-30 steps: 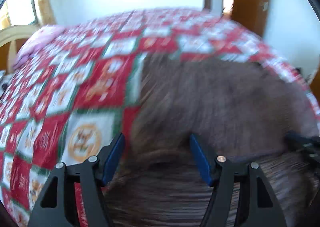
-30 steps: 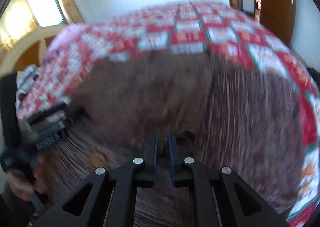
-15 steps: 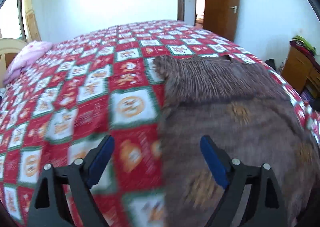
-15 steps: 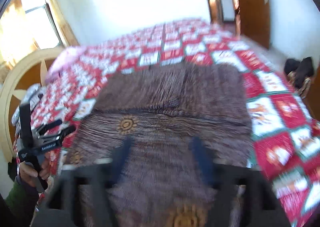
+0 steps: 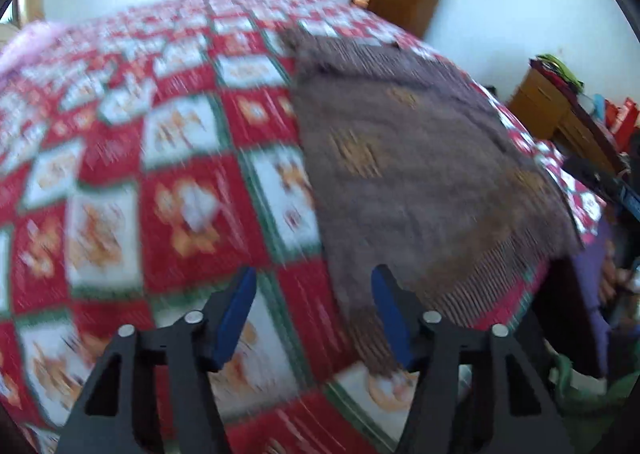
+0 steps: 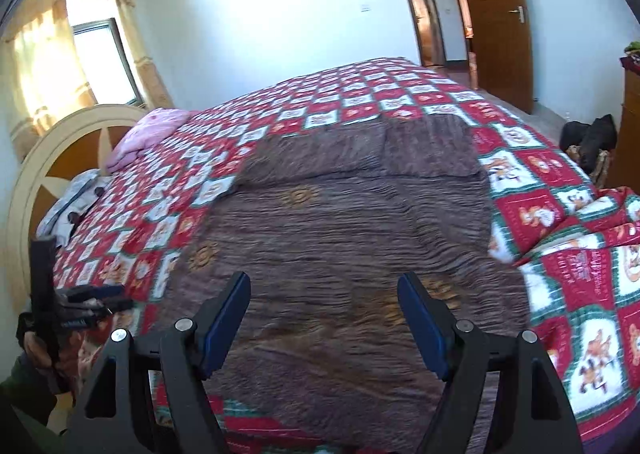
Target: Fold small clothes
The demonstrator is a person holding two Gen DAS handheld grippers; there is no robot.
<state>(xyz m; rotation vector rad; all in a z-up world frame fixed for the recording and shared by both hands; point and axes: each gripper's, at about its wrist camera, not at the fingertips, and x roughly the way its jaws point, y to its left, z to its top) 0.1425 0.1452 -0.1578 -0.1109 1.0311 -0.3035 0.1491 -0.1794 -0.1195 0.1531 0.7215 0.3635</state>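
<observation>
Sweater (image 6: 344, 230) flat on the quilt (image 6: 552, 214); pillow (image 6: 148, 134) behind-left, door (image 6: 500, 18) behind-right.

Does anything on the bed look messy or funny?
A little. The brown garment lies fairly flat on the quilt, but its near corner hangs off the bed edge in the left wrist view. The quilt is rumpled at the right side. Nothing looks torn or spilled.

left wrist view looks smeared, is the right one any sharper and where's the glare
Left wrist view: motion blur smears the quilt and brown garment; only the left claw is crisp. Right wrist view: much sharper, garment slightly soft near the right claw; the window is blown out. Both show fisheye bending.
</observation>
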